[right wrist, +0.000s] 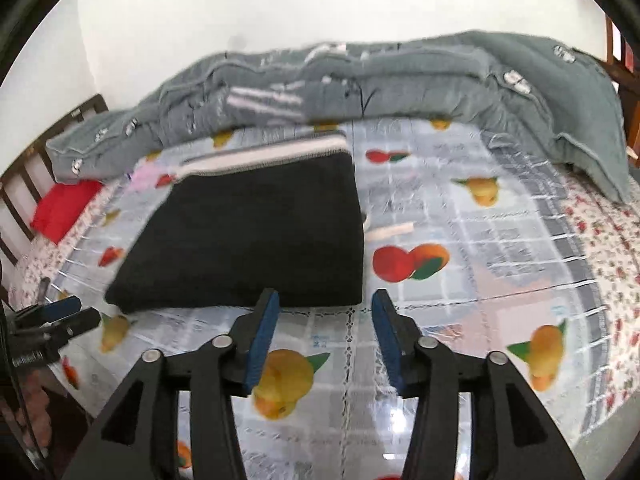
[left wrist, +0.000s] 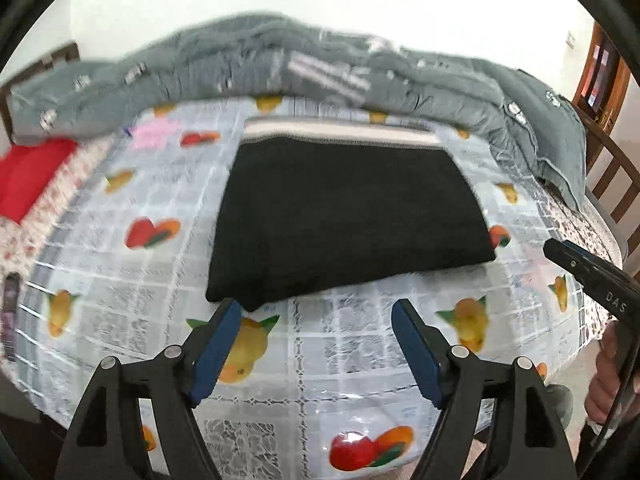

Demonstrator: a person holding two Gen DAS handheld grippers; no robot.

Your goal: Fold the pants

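Black pants (left wrist: 344,220) lie folded into a thick rectangle on the fruit-print tablecloth (left wrist: 352,344), their grey-and-white striped waistband (left wrist: 340,134) at the far edge. In the right wrist view the same pants (right wrist: 256,240) sit left of centre, with a white drawstring (right wrist: 390,232) poking out on their right side. My left gripper (left wrist: 318,312) hovers open just short of the pants' near edge, nothing between its blue pads. My right gripper (right wrist: 325,304) is open too, near the pants' front right corner, holding nothing. Each gripper shows at the edge of the other's view.
Grey denim garments (left wrist: 280,60) are heaped along the table's far side. A red cloth (left wrist: 28,176) lies at the far left, and a dark phone-like object (left wrist: 10,300) near the left edge. Wooden chairs (left wrist: 612,176) stand beside the table. A hand (left wrist: 608,384) grips the right tool.
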